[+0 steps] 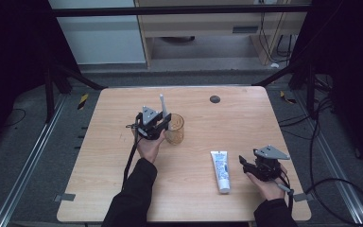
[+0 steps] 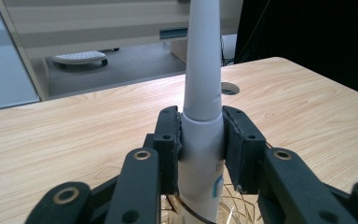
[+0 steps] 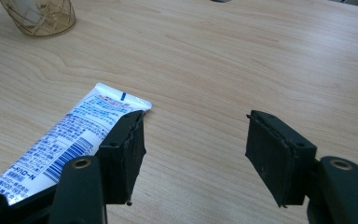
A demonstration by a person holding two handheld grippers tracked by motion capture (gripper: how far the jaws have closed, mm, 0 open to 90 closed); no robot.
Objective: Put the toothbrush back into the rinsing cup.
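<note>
A white tapered toothbrush (image 1: 161,105) stands upright in my left gripper (image 1: 164,120), whose jaws are shut on its thick lower body (image 2: 201,140). Its lower end reaches into an amber glass cup (image 1: 175,130), whose rim (image 2: 235,210) lies just below the jaws. A white toothpaste tube (image 1: 221,170) with blue print lies flat at the front right of the table. My right gripper (image 1: 244,163) rests just right of the tube, open with nothing between its pads (image 3: 196,154). In the right gripper view the tube (image 3: 74,135) lies beside its left pad and the cup (image 3: 42,16) is far off at the top left.
The wooden table (image 1: 123,189) has a dark round hole (image 1: 214,99) near its far edge. Bare wood lies between the cup and the tube. Black frame bars, cables and a cabinet stand beyond the table.
</note>
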